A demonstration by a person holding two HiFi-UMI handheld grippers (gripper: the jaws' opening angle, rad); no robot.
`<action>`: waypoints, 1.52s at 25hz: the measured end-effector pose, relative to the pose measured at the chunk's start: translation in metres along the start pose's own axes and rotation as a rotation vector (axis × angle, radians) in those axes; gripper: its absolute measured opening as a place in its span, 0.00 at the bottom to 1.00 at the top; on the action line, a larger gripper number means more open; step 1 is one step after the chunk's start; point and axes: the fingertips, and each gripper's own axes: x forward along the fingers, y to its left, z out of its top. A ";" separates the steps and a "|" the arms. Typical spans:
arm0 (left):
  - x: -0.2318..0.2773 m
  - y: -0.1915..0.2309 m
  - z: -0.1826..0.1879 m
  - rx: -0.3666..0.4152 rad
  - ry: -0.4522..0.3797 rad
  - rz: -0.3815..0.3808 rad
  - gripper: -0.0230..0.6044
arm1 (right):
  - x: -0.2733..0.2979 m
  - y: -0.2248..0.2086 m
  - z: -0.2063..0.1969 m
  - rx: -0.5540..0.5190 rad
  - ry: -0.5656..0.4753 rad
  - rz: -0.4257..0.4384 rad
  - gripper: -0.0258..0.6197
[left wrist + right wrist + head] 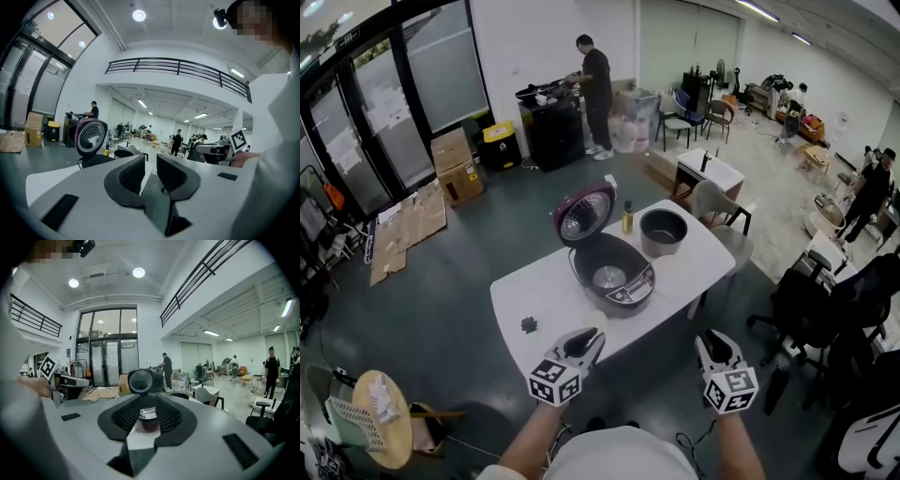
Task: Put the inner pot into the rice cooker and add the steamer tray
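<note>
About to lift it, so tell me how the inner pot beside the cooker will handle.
The inner pot looks like rigid metal, so probably stiff. It stands upright and squat, unlikely to tip. Its smooth wall may slip.

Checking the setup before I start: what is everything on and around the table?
table: one, white, centre
rice cooker: one, dark, purple lid open, mid-table
inner pot: one, dark grey, on the table right of the cooker
bottle: one, yellowish, between the cooker's lid and the pot
small dark thing: one, table's left part, too small to tell
chair: one, pale, behind the table
boxes: two, brown, floor at far left
people: several, mostly dark clothes, far side of the room
left gripper: one, grey, near table edge, jaws apart, empty
right gripper: one, grey, beside it, jaws apart, empty
</note>
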 end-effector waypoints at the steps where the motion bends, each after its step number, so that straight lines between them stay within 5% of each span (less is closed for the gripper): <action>1: 0.001 -0.001 0.001 -0.001 -0.001 0.001 0.20 | 0.000 -0.002 0.000 0.001 -0.001 0.002 0.22; 14: 0.010 -0.013 -0.006 -0.027 0.000 0.033 0.42 | -0.011 -0.024 -0.006 0.004 -0.001 0.016 0.33; 27: 0.029 -0.027 -0.016 -0.048 0.006 0.048 0.42 | -0.023 -0.058 -0.018 0.026 0.011 0.006 0.33; 38: 0.070 -0.003 -0.010 -0.048 0.021 0.031 0.41 | 0.021 -0.082 -0.026 0.035 0.047 -0.006 0.33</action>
